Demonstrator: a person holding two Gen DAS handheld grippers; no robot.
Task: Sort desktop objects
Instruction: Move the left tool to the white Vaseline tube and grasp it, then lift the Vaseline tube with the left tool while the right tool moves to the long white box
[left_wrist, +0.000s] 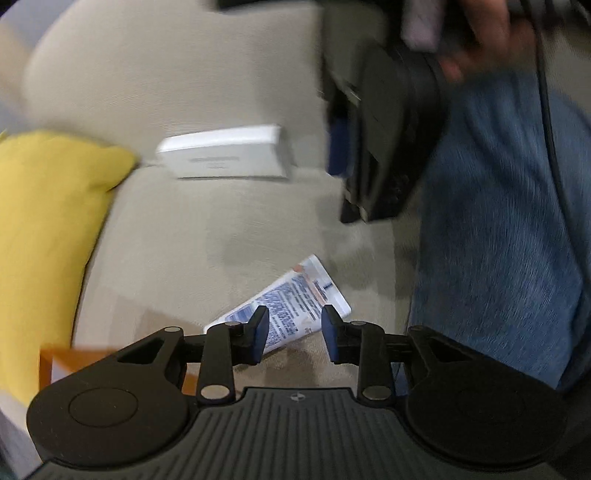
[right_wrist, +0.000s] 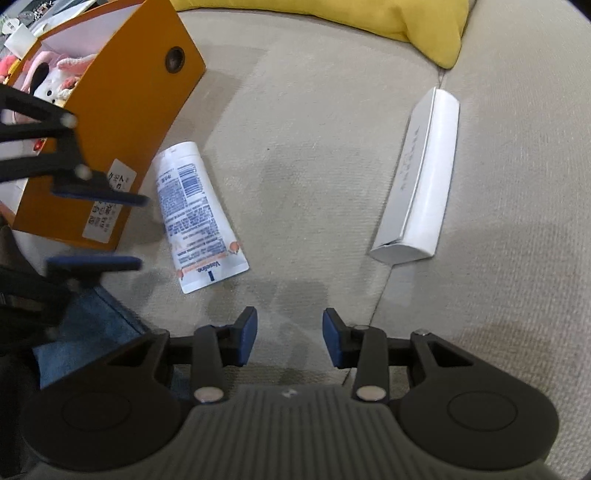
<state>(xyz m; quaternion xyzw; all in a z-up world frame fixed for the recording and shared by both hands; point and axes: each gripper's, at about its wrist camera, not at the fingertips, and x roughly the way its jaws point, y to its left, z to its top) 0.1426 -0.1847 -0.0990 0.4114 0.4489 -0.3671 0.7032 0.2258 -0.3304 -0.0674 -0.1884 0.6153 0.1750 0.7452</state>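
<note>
While both spread empty, left gripper (left_wrist: 294, 334) hovers over tube (left_wrist: 291, 306); right gripper (right_wrist: 290, 336) nearby.

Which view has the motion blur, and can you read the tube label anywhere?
Left wrist view: smeared, with the white box and right gripper streaked and the tube print unreadable. Right wrist view: mostly sharp, tube text legible, only the left gripper blurred at the edge.

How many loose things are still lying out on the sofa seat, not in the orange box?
2. A white Vaseline tube lies beside the orange box, near the left gripper. A long white carton lies further right, below the yellow cushion. Others may lie out of view.
</note>
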